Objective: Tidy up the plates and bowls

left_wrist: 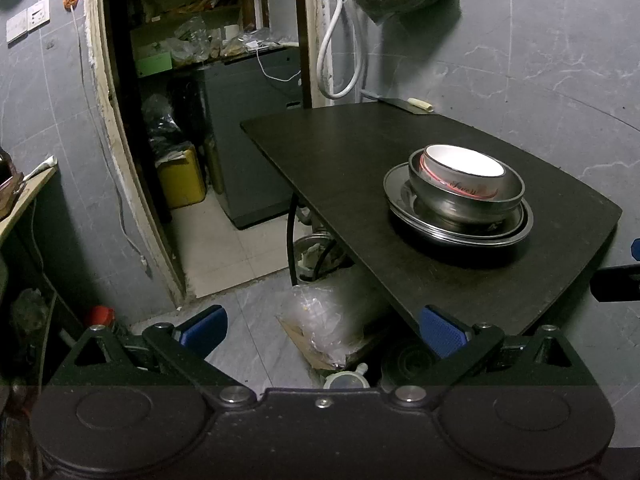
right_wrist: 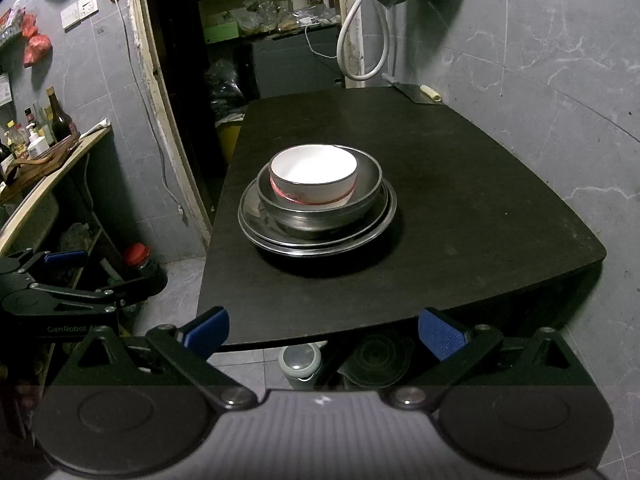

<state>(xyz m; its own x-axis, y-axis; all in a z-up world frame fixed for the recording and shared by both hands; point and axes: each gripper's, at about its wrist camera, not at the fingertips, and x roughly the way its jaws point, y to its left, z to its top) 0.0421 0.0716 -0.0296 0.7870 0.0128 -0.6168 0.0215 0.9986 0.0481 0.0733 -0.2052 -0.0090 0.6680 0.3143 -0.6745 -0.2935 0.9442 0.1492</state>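
A white ceramic bowl (right_wrist: 314, 176) with a red band sits inside a steel bowl (right_wrist: 320, 210), which rests on stacked steel plates (right_wrist: 256, 216) on a dark table (right_wrist: 460, 208). The same stack shows in the left wrist view: white bowl (left_wrist: 464, 170), steel bowl (left_wrist: 464, 200), plates (left_wrist: 400, 196). My left gripper (left_wrist: 322, 332) is open and empty, off the table's near left corner. My right gripper (right_wrist: 324, 332) is open and empty, at the table's front edge, short of the stack. The left gripper also shows at the left of the right wrist view (right_wrist: 64, 280).
A knife (right_wrist: 420, 94) lies at the table's far edge. A doorway (left_wrist: 200, 120) with shelves and a yellow canister (left_wrist: 182, 180) opens to the left. A counter with bottles (right_wrist: 36, 136) stands far left. Bags and containers (left_wrist: 320, 328) lie on the floor under the table.
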